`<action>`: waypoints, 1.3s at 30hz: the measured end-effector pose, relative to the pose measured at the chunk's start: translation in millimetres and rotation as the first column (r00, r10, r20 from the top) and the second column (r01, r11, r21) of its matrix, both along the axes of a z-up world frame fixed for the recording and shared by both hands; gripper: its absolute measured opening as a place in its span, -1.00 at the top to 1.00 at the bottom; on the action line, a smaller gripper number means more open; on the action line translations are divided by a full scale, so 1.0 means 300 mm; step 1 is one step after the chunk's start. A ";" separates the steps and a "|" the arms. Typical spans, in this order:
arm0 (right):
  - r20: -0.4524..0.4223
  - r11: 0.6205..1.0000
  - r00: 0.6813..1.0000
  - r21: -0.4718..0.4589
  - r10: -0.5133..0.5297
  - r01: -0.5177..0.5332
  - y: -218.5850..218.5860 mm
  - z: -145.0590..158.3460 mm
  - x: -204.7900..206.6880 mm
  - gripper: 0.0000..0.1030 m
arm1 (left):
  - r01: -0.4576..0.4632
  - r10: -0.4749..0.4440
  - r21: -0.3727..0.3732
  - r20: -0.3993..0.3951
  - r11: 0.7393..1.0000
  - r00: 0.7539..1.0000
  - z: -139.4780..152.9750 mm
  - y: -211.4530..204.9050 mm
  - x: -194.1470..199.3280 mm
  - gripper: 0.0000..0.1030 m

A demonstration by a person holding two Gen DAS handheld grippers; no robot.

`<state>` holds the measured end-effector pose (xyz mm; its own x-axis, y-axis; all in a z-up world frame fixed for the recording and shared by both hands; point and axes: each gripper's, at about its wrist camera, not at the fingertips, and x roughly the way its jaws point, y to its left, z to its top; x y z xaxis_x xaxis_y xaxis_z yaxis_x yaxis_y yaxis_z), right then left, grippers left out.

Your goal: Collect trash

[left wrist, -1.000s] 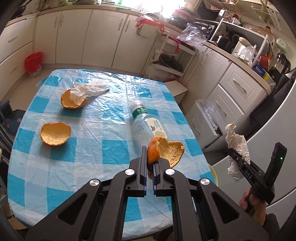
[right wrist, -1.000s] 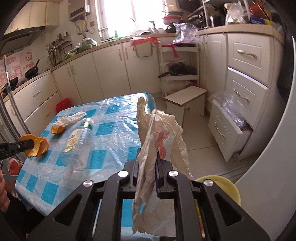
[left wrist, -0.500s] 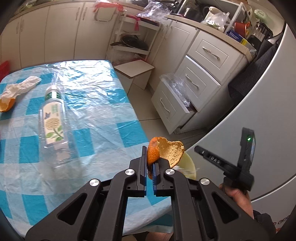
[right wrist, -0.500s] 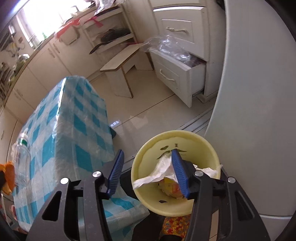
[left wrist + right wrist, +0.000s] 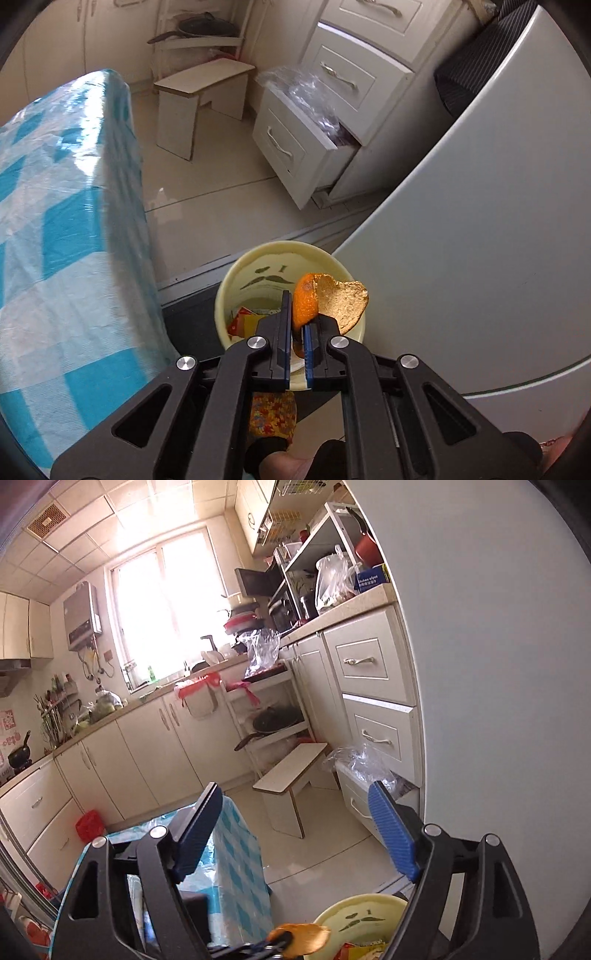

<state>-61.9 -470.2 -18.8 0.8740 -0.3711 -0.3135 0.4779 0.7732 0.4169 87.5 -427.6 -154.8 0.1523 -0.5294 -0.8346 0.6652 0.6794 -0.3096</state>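
Note:
My left gripper [image 5: 295, 306] is shut on a piece of orange peel [image 5: 325, 301] and holds it right over the pale yellow trash bin [image 5: 236, 273] on the floor. Red and yellow wrappers lie inside the bin. In the right wrist view the same peel [image 5: 304, 938] shows at the bottom edge above the bin [image 5: 354, 910]. My right gripper [image 5: 295, 794] has its blue-padded jaws still opening, with nothing between them, and it points level toward the kitchen cabinets.
The table with the blue checked cloth [image 5: 62, 229] stands left of the bin. A grey fridge door [image 5: 480, 240] rises on the right. An open drawer [image 5: 295, 147] with a plastic bag and a low white stool [image 5: 199, 96] stand beyond on the tiled floor.
The left gripper carried the peel from above the table across to over the bin. The right gripper let the crumpled white tissue go into the bin, opened wide and swung upward.

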 end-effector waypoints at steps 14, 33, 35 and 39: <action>0.089 0.999 0.996 0.043 0.017 -0.021 0.034 0.045 0.023 -0.57 | -0.045 0.049 -0.034 0.111 0.998 0.993 0.197 0.175 0.026 0.07; 0.012 0.928 0.941 -0.168 0.338 -0.332 0.547 0.120 0.246 -0.78 | -0.600 0.600 -0.102 0.296 0.793 0.743 0.472 1.451 0.269 -0.34; -0.014 0.920 0.936 -0.178 0.353 -0.349 0.592 0.108 0.274 -0.79 | -0.654 0.658 -0.112 0.259 0.748 0.707 0.447 1.546 0.277 -0.35; -0.067 0.897 0.919 -0.199 0.389 -0.395 0.686 0.077 0.341 -0.79 | -0.714 0.722 -0.131 0.222 0.688 0.655 0.424 1.630 0.282 -0.39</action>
<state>40.6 -264.4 4.2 0.9550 -0.0581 -0.2910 0.1265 0.9668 0.2221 172.2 61.4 -27.6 0.6842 -0.1939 -0.7031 0.0279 0.9703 -0.2405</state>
